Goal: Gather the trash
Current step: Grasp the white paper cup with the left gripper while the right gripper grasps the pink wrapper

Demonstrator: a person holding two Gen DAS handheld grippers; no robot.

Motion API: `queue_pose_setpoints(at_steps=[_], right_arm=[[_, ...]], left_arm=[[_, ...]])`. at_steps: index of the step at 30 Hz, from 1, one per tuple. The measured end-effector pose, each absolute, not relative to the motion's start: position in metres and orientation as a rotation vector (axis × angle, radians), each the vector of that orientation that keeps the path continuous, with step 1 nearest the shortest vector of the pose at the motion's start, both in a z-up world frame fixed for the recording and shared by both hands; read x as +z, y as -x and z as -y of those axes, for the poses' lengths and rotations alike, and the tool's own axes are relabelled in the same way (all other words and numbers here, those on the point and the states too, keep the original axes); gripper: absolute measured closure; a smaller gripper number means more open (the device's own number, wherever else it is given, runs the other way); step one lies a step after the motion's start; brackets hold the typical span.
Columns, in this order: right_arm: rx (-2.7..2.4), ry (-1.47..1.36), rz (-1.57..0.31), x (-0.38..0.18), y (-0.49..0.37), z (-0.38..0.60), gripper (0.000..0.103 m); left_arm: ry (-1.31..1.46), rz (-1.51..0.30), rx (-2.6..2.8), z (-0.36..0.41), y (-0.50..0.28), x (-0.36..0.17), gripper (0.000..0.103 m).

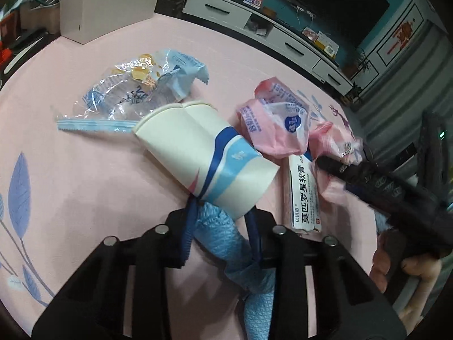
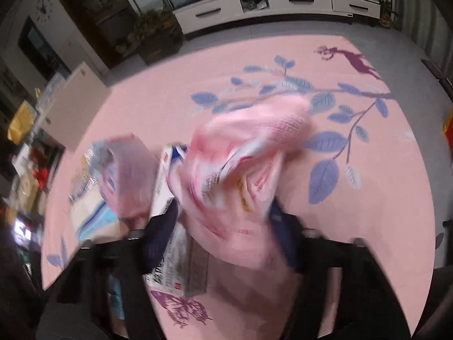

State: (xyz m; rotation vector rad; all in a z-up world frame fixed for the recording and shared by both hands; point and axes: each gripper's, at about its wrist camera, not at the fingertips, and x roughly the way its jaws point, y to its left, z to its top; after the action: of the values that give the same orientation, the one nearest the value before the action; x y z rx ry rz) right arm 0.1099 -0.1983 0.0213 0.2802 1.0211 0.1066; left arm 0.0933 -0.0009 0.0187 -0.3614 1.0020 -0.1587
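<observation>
A flattened white paper cup with blue stripes lies on the pink tablecloth. My left gripper is shut on its near end, with a crumpled blue textured sheet also between the fingers. To the right, my right gripper reaches onto a pink wrapper. In the blurred right wrist view this pink wrapper fills the gap of the right gripper, which is shut on it. A white ointment box lies between cup and wrapper.
A second crumpled pink wrapper and a clear blue-printed wrapper lie beyond the cup. A white carton stands at the table's far left edge. A white TV cabinet lines the wall behind. A person's hand holds the right gripper.
</observation>
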Motion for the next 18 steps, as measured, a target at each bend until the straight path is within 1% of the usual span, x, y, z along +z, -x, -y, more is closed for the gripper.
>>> queue_pose_setpoints(at_steps=[3, 4, 6, 7, 10, 18], right_arm=[[0.103, -0.253, -0.991, 0.023, -0.101, 0.2, 0.073], [0.111, -0.255, -0.988, 0.024, -0.099, 0.2, 0.077], [0.114, -0.249, -0.982, 0.027, -0.092, 0.201, 0.091], [0.109, -0.236, -0.967, 0.031, -0.085, 0.203, 0.095], [0.125, -0.239, -0.929, 0.042, -0.068, 0.207, 0.098], [0.174, -0.268, -0.827, 0.079, -0.017, 0.217, 0.098]], left_arm=[[0.371, -0.985, -0.165, -0.002, -0.089, 0.022, 0.075], [0.38, -0.98, -0.17, -0.003, -0.087, 0.023, 0.079], [0.391, -0.966, -0.184, -0.004, -0.084, 0.028, 0.082], [0.389, -0.958, -0.187, -0.003, -0.084, 0.031, 0.083], [0.399, -0.93, -0.209, -0.003, -0.077, 0.042, 0.087], [0.424, -0.848, -0.268, -0.005, -0.048, 0.075, 0.088]])
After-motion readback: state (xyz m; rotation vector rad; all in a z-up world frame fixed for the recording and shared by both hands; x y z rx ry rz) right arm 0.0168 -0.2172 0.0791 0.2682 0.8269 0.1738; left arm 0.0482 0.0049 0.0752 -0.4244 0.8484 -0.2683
